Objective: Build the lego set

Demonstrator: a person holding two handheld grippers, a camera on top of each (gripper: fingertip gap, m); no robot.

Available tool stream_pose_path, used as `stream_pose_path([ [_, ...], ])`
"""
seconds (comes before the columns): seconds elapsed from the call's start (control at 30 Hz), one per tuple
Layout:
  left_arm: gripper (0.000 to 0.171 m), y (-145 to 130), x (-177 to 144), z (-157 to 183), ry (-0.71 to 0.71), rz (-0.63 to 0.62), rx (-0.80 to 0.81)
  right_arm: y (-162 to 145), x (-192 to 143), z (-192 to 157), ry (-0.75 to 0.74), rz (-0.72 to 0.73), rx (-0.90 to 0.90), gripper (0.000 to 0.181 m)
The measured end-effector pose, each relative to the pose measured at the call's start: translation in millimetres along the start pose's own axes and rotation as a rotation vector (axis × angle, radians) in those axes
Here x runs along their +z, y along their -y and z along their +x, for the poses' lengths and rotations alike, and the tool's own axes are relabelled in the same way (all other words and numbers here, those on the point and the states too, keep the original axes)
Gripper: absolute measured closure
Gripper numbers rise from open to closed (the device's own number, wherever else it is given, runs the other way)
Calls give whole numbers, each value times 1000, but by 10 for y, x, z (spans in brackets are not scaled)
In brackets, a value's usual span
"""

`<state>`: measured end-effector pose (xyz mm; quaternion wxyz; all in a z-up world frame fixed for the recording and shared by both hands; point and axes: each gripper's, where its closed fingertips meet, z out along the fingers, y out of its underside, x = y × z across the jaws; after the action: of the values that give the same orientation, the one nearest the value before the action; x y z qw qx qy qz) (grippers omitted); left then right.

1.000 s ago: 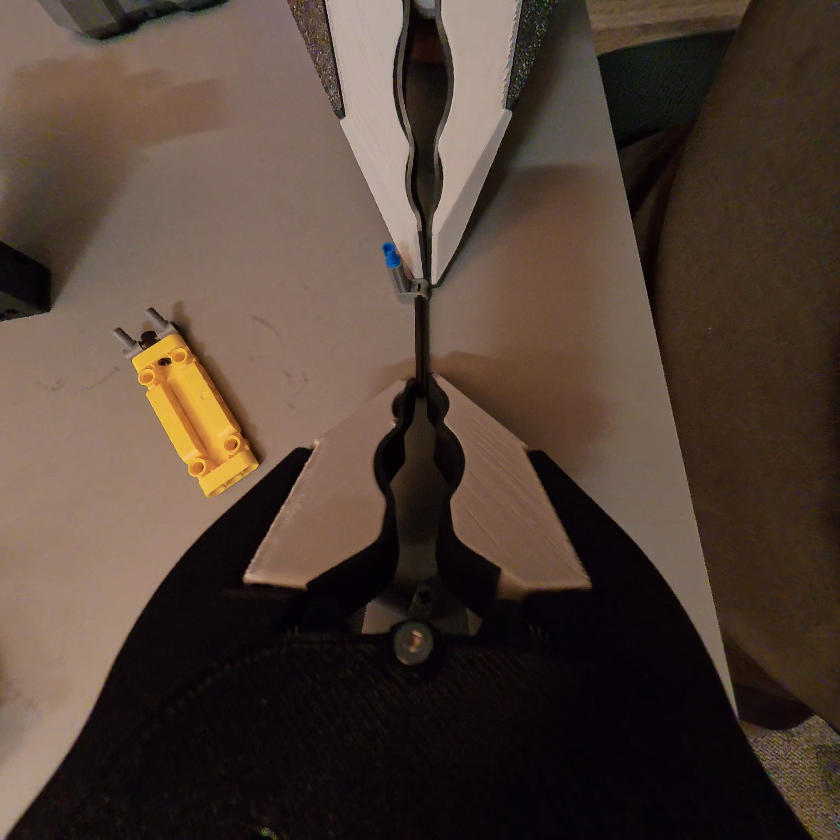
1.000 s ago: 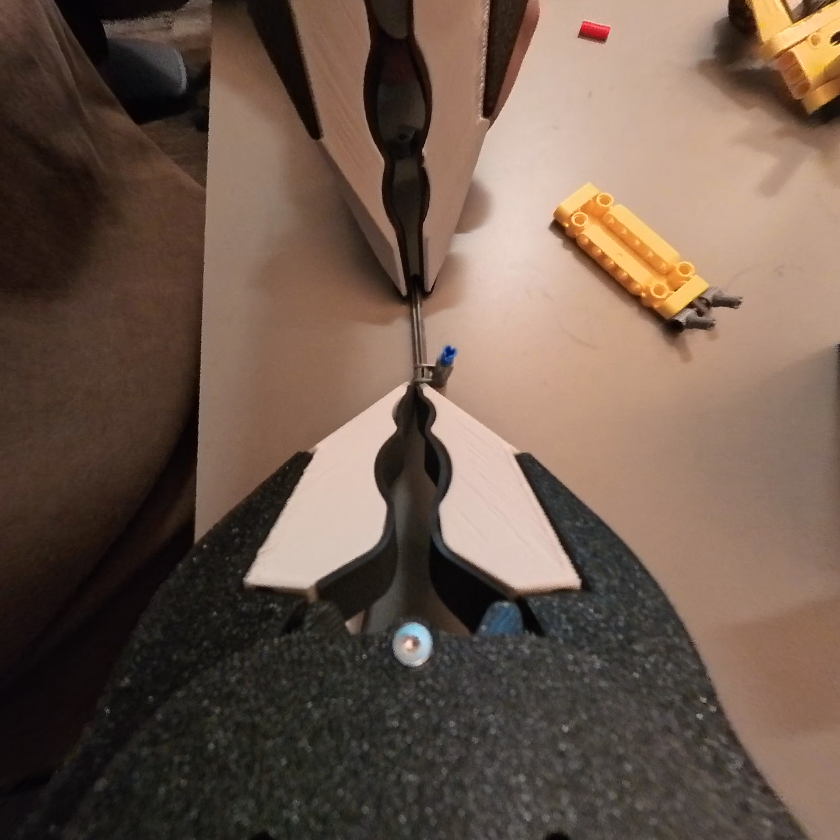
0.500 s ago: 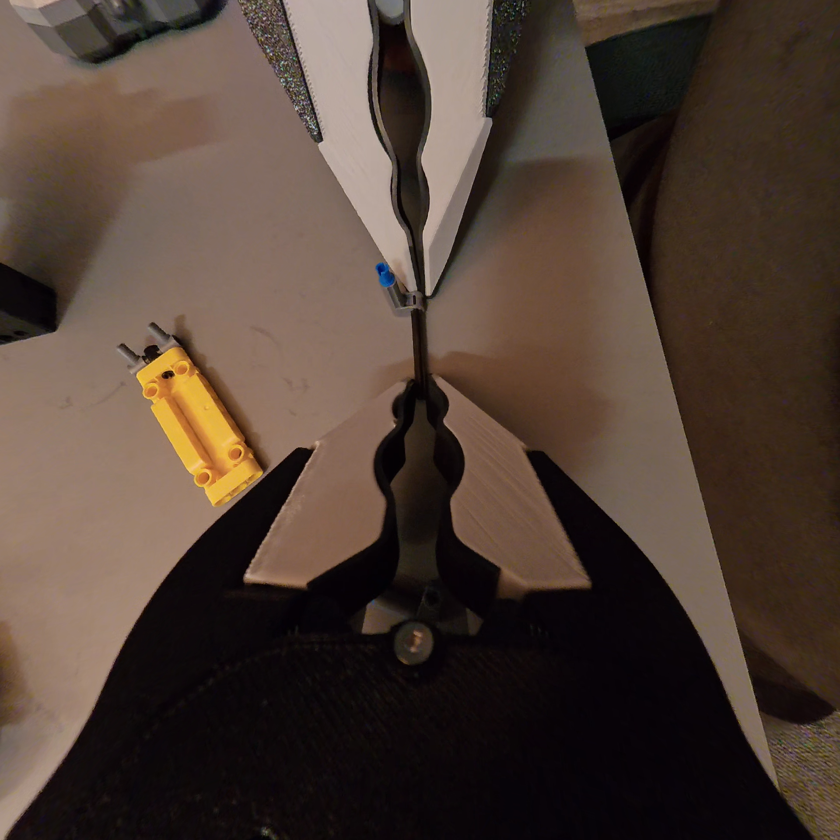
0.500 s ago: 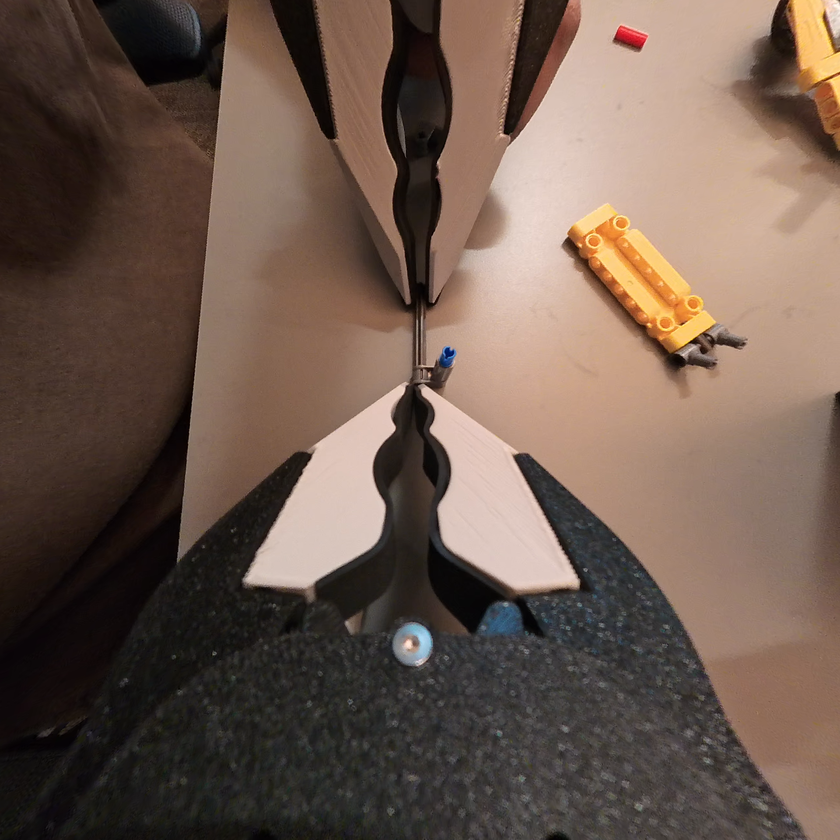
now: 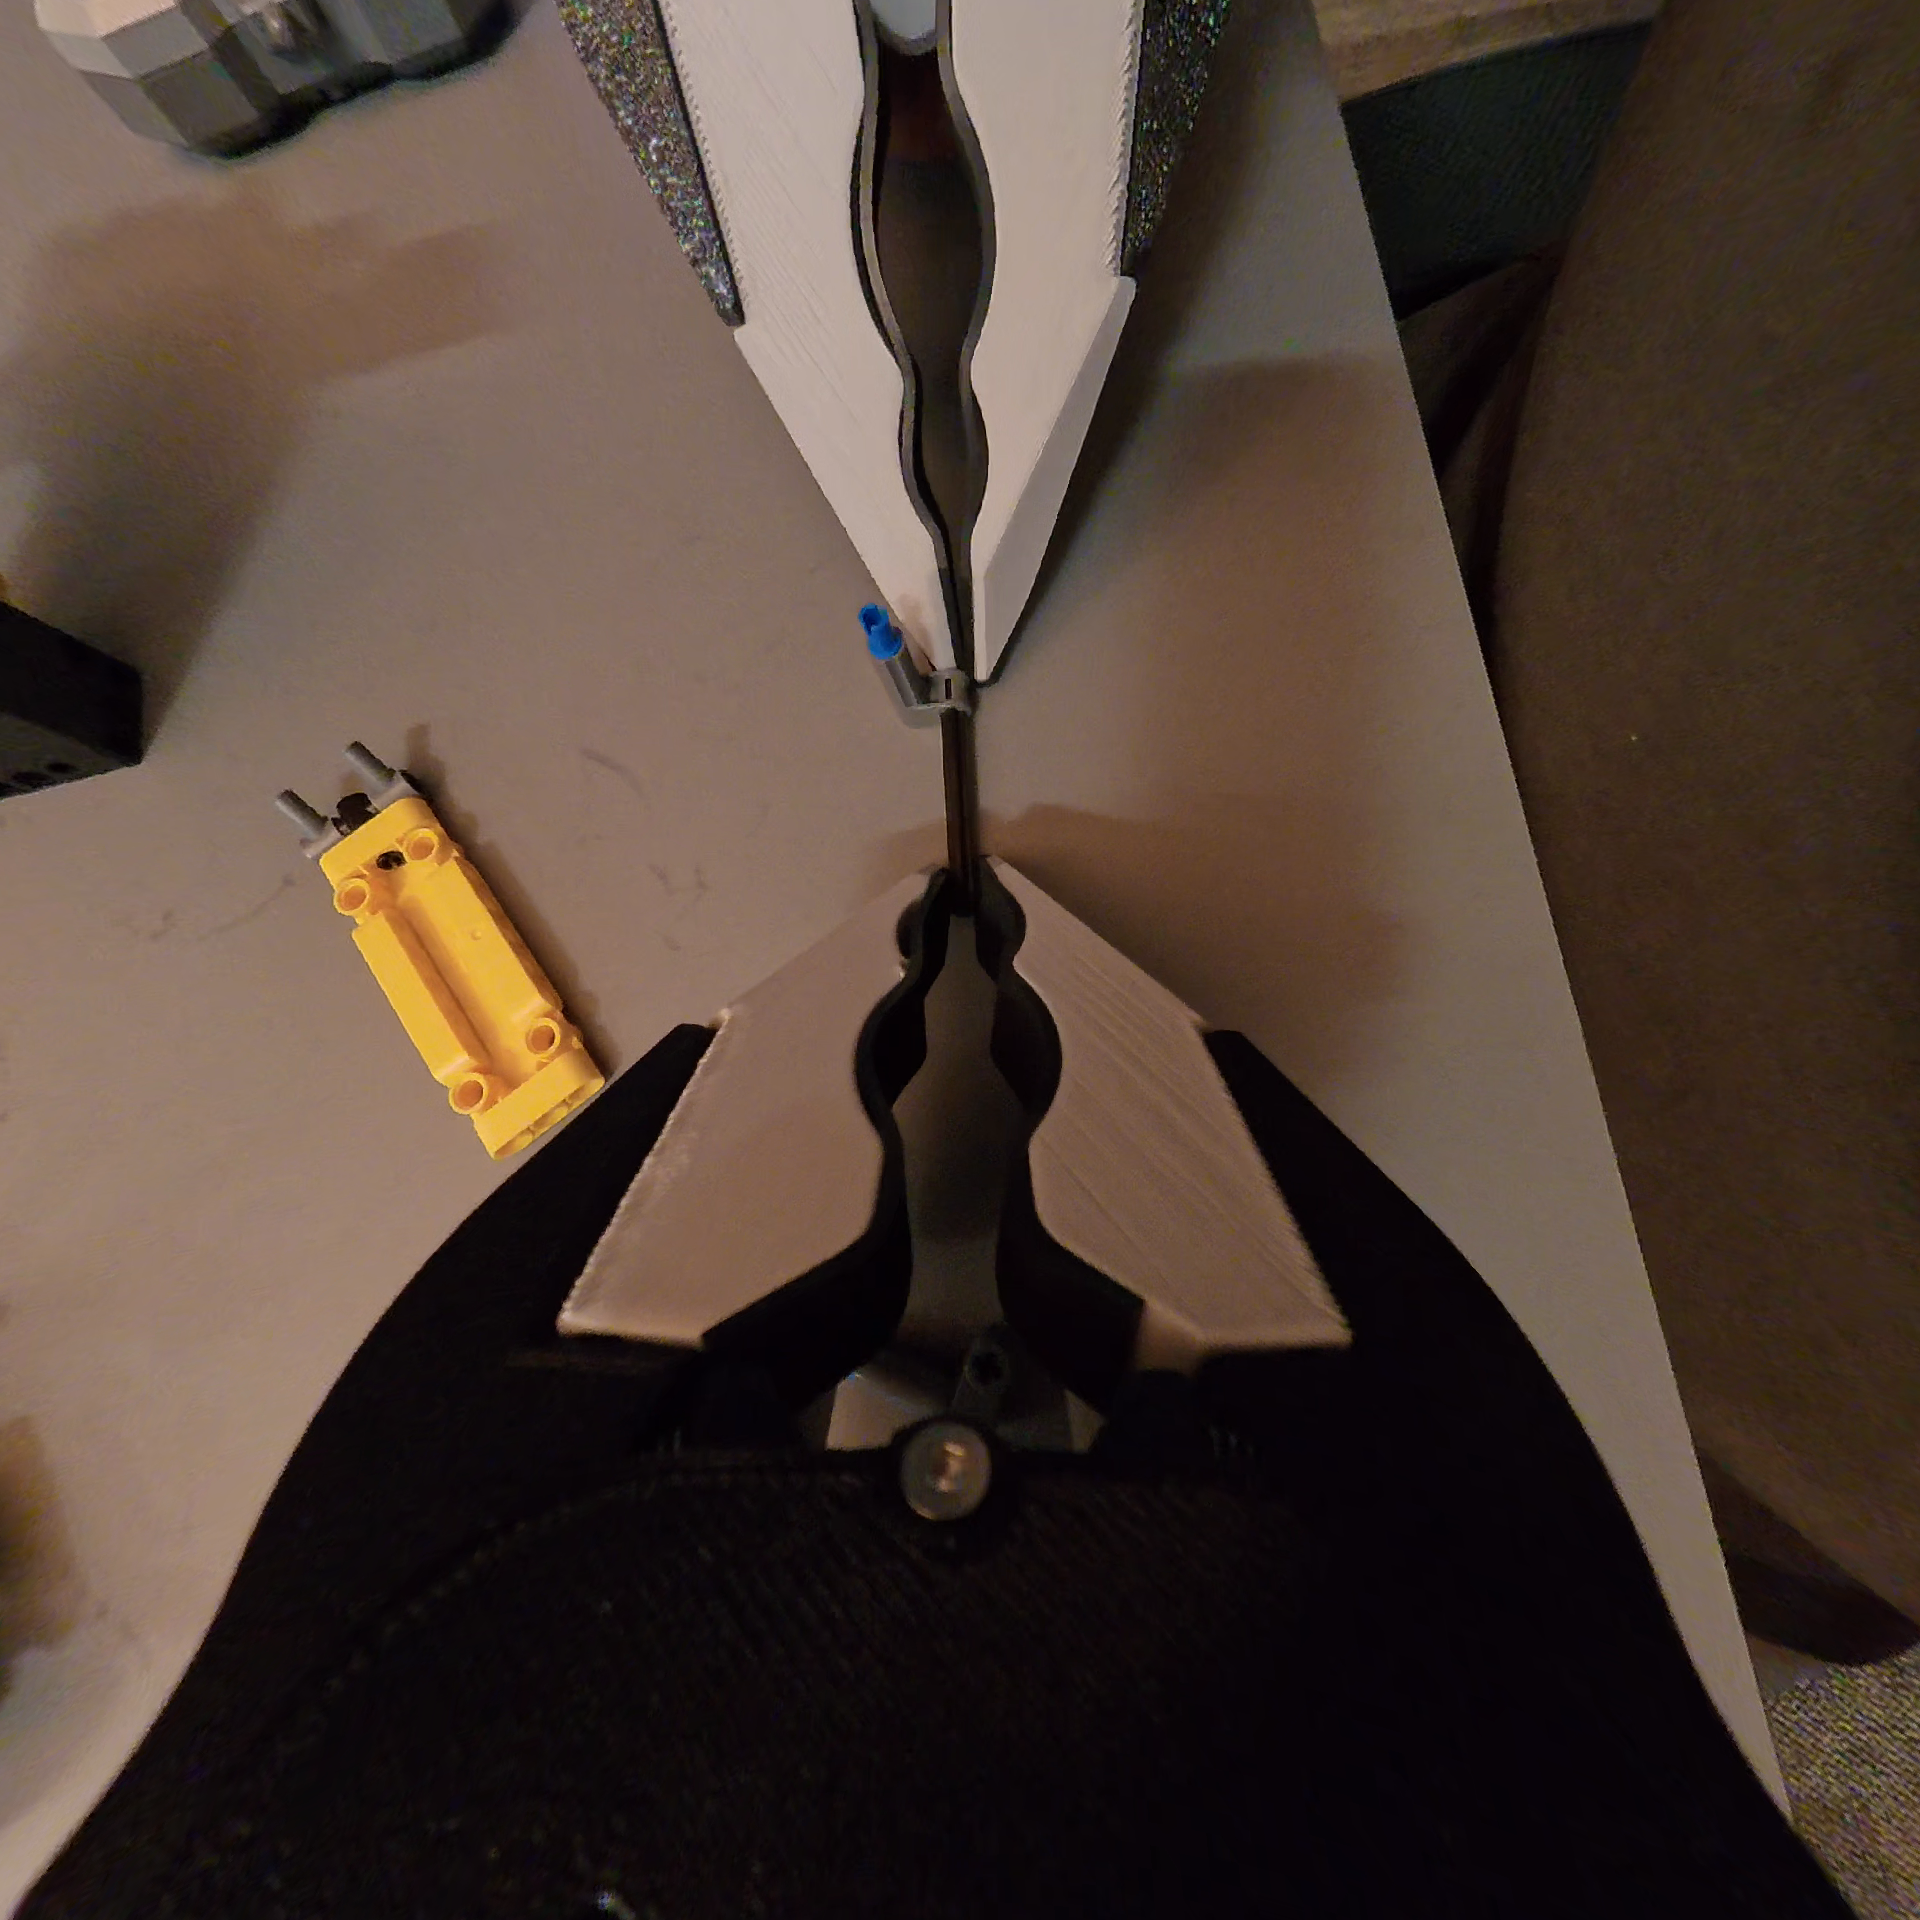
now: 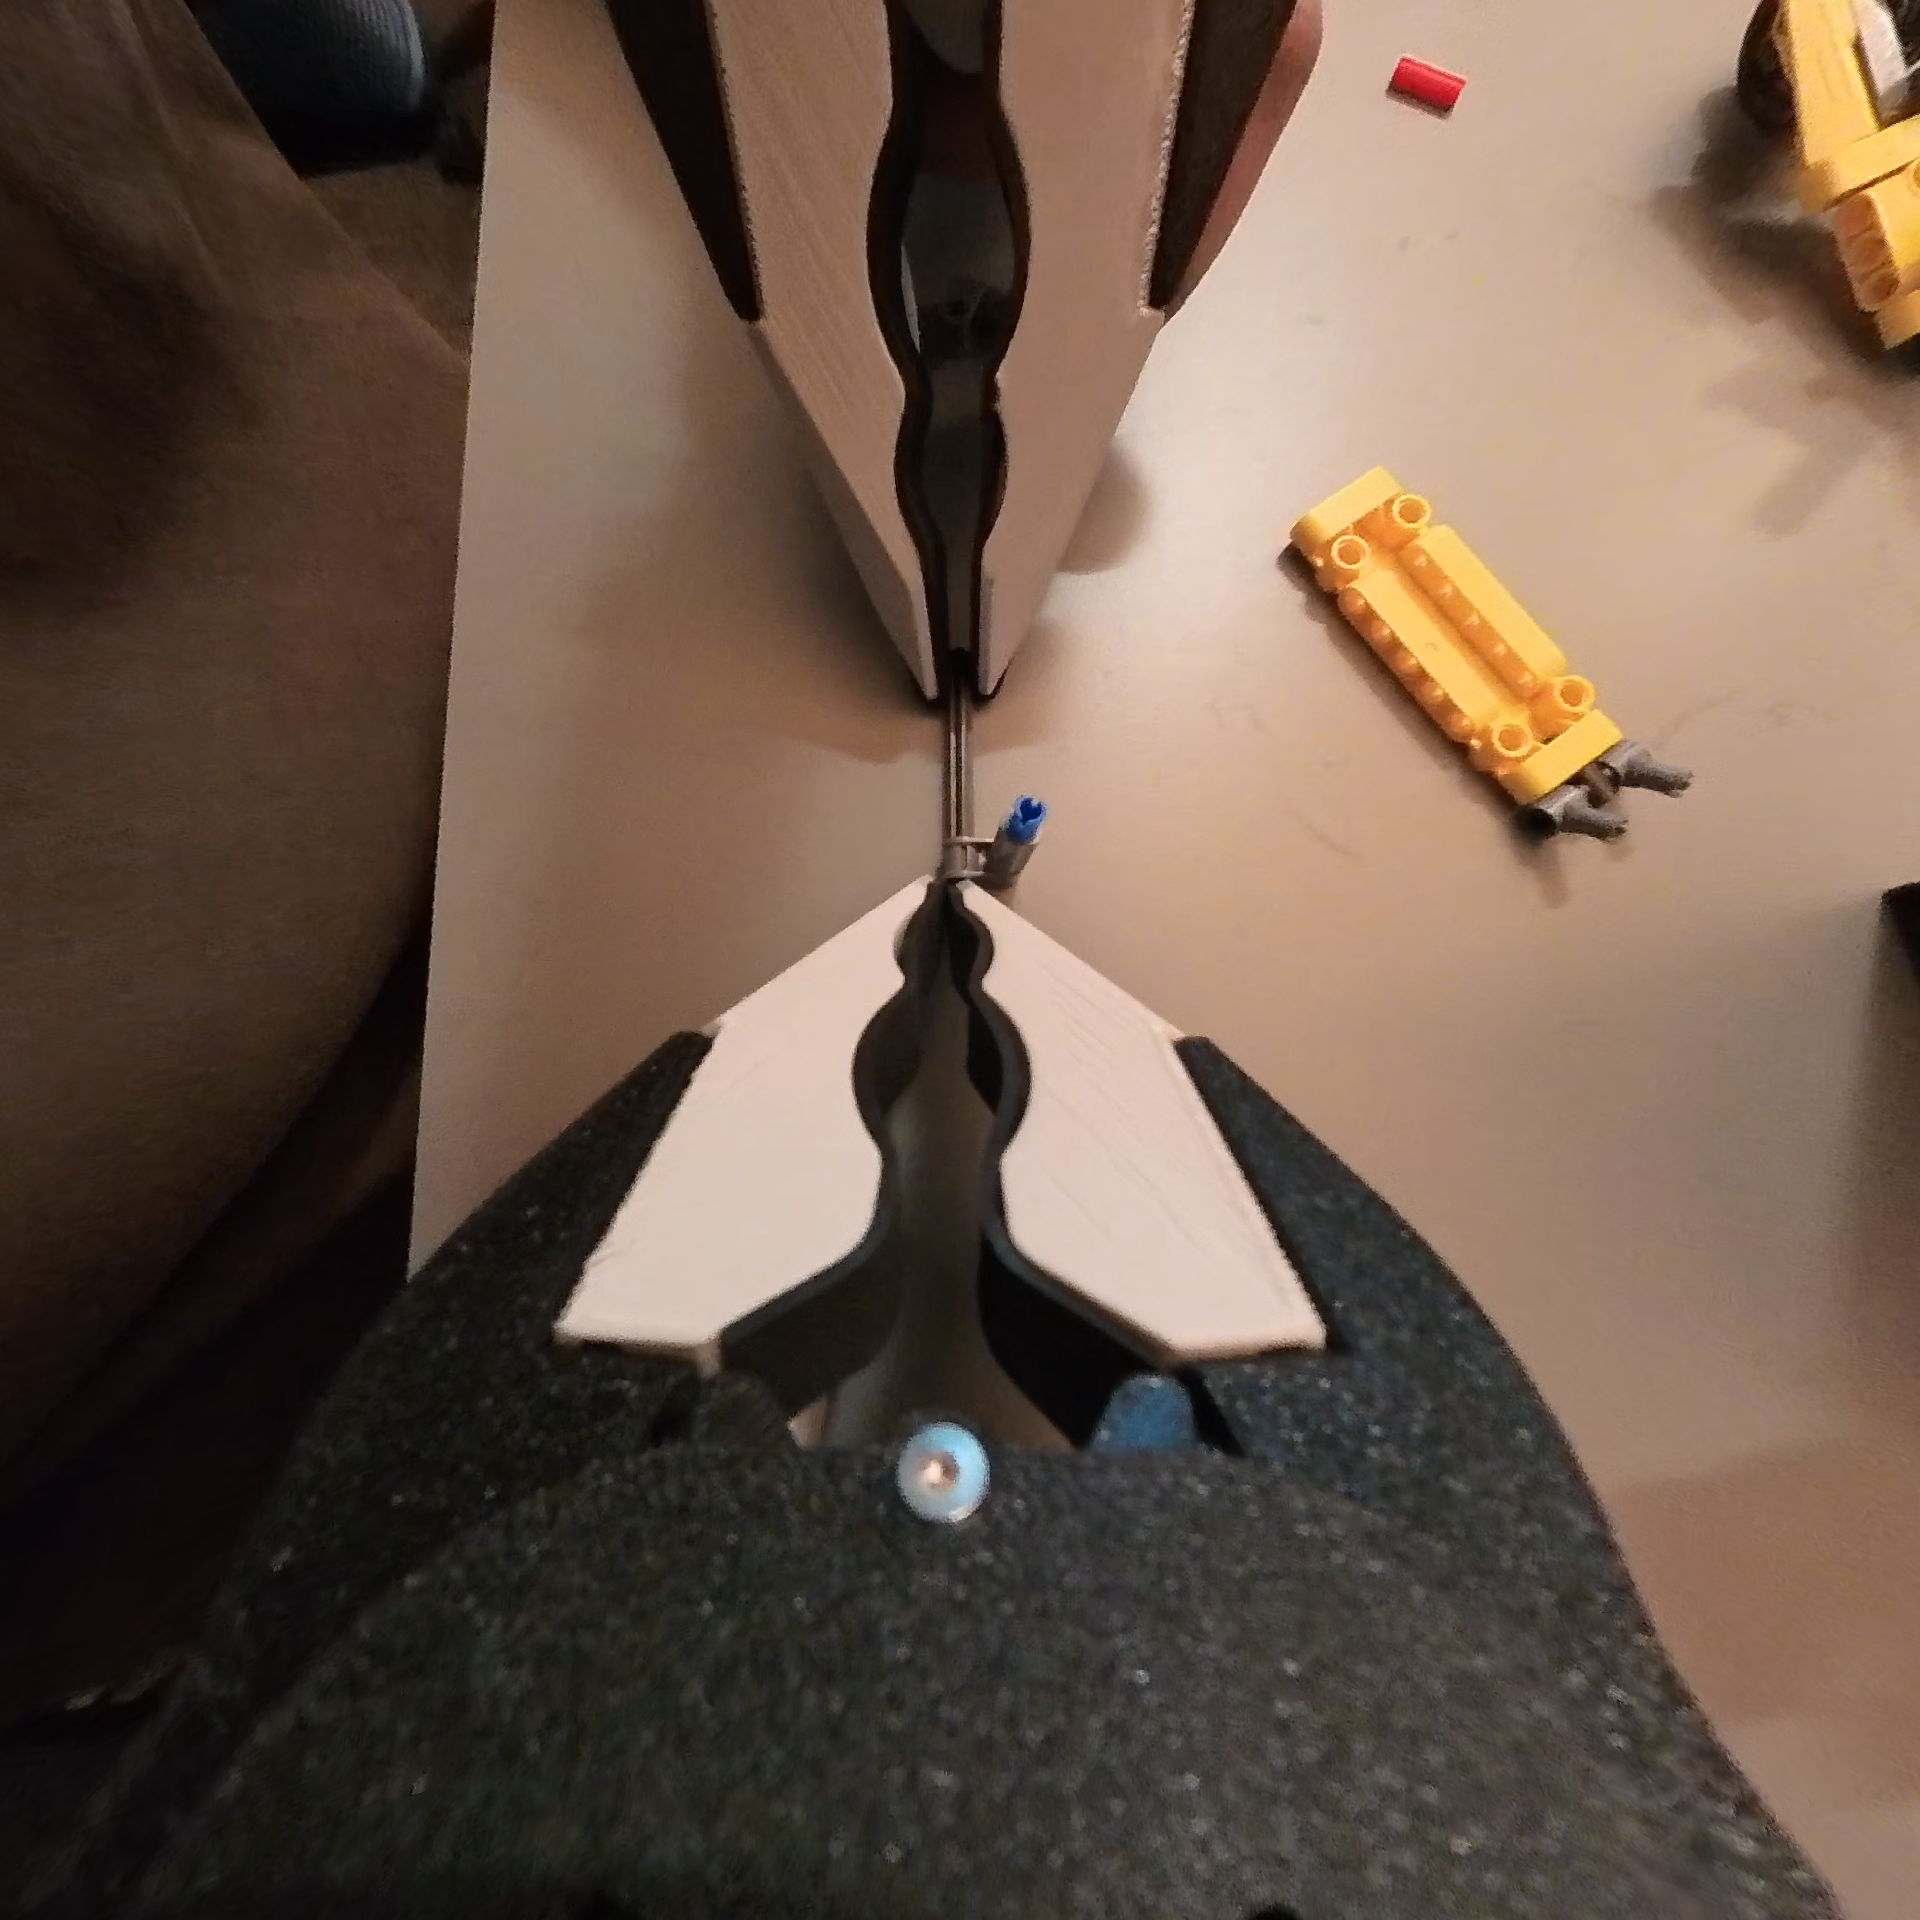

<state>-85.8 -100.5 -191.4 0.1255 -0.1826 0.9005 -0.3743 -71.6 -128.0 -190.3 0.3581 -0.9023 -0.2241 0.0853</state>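
A thin black axle [image 5: 957,790] spans the gap between my two grippers, above the grey table [image 5: 468,499]. My left gripper [image 5: 961,878] is shut on its near end. My right gripper [image 6: 951,883] is shut on the other end. A small grey connector [image 6: 985,852] with a blue pin [image 6: 1024,814] sits on the axle right at the right gripper's tips. It also shows in the left wrist view [image 5: 930,694]. The left gripper [image 6: 961,681] faces me in the right wrist view, and the right gripper [image 5: 961,665] in the left wrist view.
A yellow studded brick [image 5: 457,987] with grey pins lies on the table, also in the right wrist view [image 6: 1455,644]. A red piece [image 6: 1429,81] and a yellow model [image 6: 1860,177] lie farther off. A grey block [image 5: 260,73] and a black box [image 5: 52,707] stand nearby. Brown upholstery [image 5: 1714,831] borders the table edge.
The two grippers have drawn slightly closer along the axle, so less of it shows between them. Both stay shut. Both views have shifted a little over the table.
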Motion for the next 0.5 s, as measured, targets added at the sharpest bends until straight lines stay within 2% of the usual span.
stream_pose_path([
  [0.33, 171, -6, 0, -4, 13, -1, 3, -5, -5, 2, 28, 60, 66, 181],
  [0.5, 170, -6, -1, -5, 10, -1, -2, -5, -5, 3, 6, 59, 39, 181],
])
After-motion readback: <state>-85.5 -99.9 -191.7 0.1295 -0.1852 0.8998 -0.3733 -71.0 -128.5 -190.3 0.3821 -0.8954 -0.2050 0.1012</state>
